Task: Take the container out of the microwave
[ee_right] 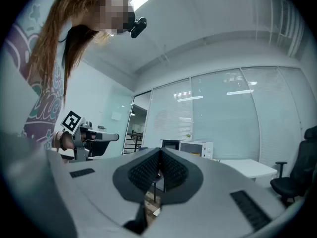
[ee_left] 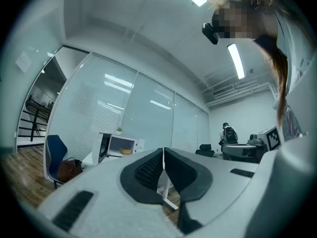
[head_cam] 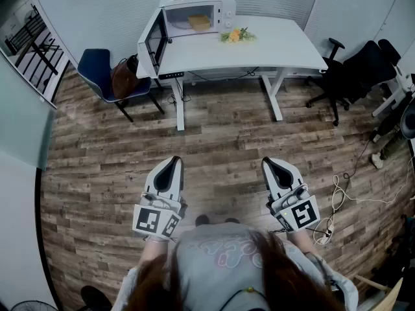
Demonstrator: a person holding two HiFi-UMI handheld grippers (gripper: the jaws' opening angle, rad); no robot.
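Observation:
The white microwave (head_cam: 194,13) stands at the left end of a white desk (head_cam: 259,50) across the room, with its door (head_cam: 152,41) swung open to the left. A tan container (head_cam: 200,22) sits inside it. Both grippers are held low over the wood floor, far from the desk. My left gripper (head_cam: 174,163) and right gripper (head_cam: 268,164) are shut with nothing between the jaws. The left gripper view shows the shut left gripper (ee_left: 164,150) pointing toward the open microwave (ee_left: 119,146) and the container (ee_left: 127,151). The right gripper (ee_right: 160,151) points at the microwave (ee_right: 190,148).
Yellow flowers (head_cam: 237,35) lie on the desk beside the microwave. A blue chair (head_cam: 97,70) with a brown bag (head_cam: 123,76) stands left of the desk. Black office chairs (head_cam: 353,70) are at the right, and cables (head_cam: 343,193) trail over the floor there.

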